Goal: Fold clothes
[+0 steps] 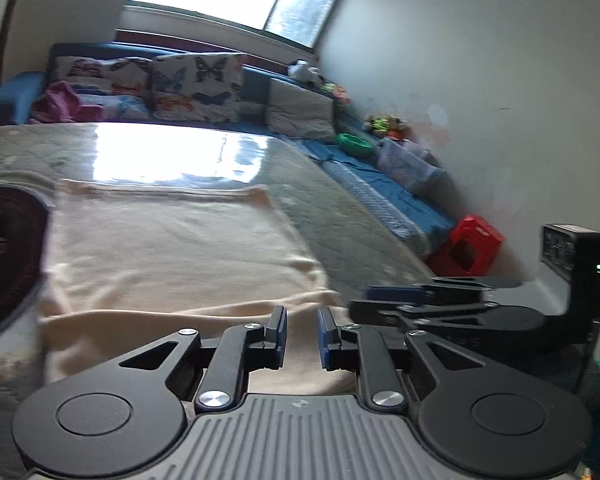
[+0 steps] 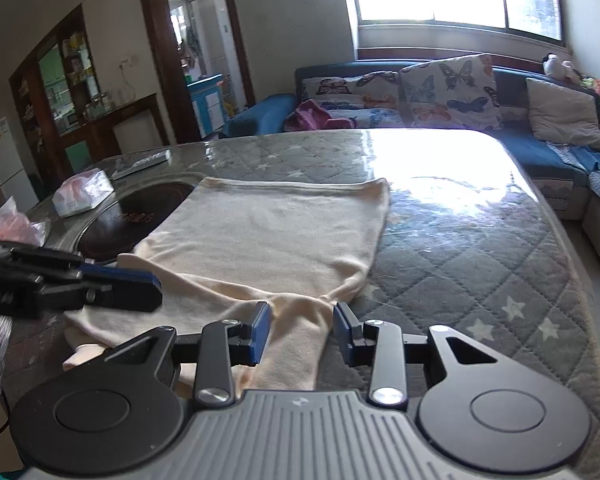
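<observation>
Left wrist view: the left gripper (image 1: pixel 302 334) hovers at 6 o'clock over the near edge of the cream garment (image 1: pixel 172 248), jaws slightly parted and empty, lined up to pinch.

Right wrist view: the right gripper (image 2: pixel 302 332), wide open and empty, straddles the sleeve (image 2: pixel 296 344); the garment lies flat on the quilted table (image 2: pixel 480 264) for folding.
</observation>
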The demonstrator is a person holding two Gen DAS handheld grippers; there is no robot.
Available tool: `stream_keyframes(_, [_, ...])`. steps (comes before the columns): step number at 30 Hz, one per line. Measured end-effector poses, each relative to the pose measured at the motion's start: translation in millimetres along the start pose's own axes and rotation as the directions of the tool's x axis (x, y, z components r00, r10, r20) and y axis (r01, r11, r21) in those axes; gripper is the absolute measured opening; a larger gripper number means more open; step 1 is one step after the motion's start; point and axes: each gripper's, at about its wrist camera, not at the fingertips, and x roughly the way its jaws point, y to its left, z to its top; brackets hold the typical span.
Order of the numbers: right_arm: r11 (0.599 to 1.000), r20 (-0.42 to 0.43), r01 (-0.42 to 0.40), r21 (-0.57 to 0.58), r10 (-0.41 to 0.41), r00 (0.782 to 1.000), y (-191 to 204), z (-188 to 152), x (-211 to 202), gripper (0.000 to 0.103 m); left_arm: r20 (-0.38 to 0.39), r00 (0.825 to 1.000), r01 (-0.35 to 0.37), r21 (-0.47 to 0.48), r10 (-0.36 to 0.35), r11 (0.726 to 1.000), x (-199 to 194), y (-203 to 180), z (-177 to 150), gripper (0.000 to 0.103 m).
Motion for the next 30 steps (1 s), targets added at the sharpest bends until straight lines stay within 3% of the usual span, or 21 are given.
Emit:
stream_keyframes(9, [0.998,-0.058,-0.049,-0.027,0.048,0.997,17.6,0.2,33.7,0.028,-0.047,0.984,-0.174,-0.049,0.172,0.983,1.5,57.3,1.1,0.015])
stream_keyframes(10, [0.998,-0.065,-0.044,-0.032,0.042,0.997,18.7,-0.2,36.8,0.024,-0.053,0.981,-0.186,-0.041,0.184,0.982,1.2,58.7,0.8,0.015])
stream_keyframes(11, [0.999,-0.072,-0.040,-0.037,0.037,0.997,19.8,-0.6,39.9,0.012,-0.058,0.979,-0.198,-0.027,0.196,0.980,0.6,58.7,1.3,0.016])
stream_keyframes(14, [0.998,-0.054,-0.025,-0.065,0.022,0.998,25.1,0.8,38.3,0.008,-0.037,0.969,-0.245,0.034,0.246,0.969,-4.9,56.3,5.6,0.016])
stream_keyframes(16, [0.997,-0.009,-0.015,-0.082,0.014,1.000,28.5,5.6,30.2,0.008,-0.020,0.960,-0.276,0.075,0.278,0.958,-8.7,54.7,8.6,0.016])
stream_keyframes(20, [0.996,-0.033,-0.004,-0.086,0.001,0.999,25.1,12.1,37.0,0.009,-0.031,0.955,-0.290,0.100,0.294,0.952,-3.7,56.7,10.2,0.016])
stream_keyframes(22, [0.996,-0.087,0.017,-0.086,-0.025,0.996,20.7,9.3,47.1,0.011,-0.042,0.952,-0.296,0.113,0.302,0.948,1.7,58.1,6.9,0.016])
stream_keyframes(26, [0.993,-0.054,0.036,-0.111,-0.042,0.998,24.0,6.8,33.9,0.016,-0.059,0.948,-0.305,0.122,0.314,0.944,7.7,63.0,3.3,0.016])
stream_keyframes(30, [0.989,-0.037,-0.013,-0.145,0.008,0.999,30.9,7.9,21.5,0.016,-0.065,0.945,-0.313,0.120,0.322,0.942,11.9,65.3,3.7,0.017])
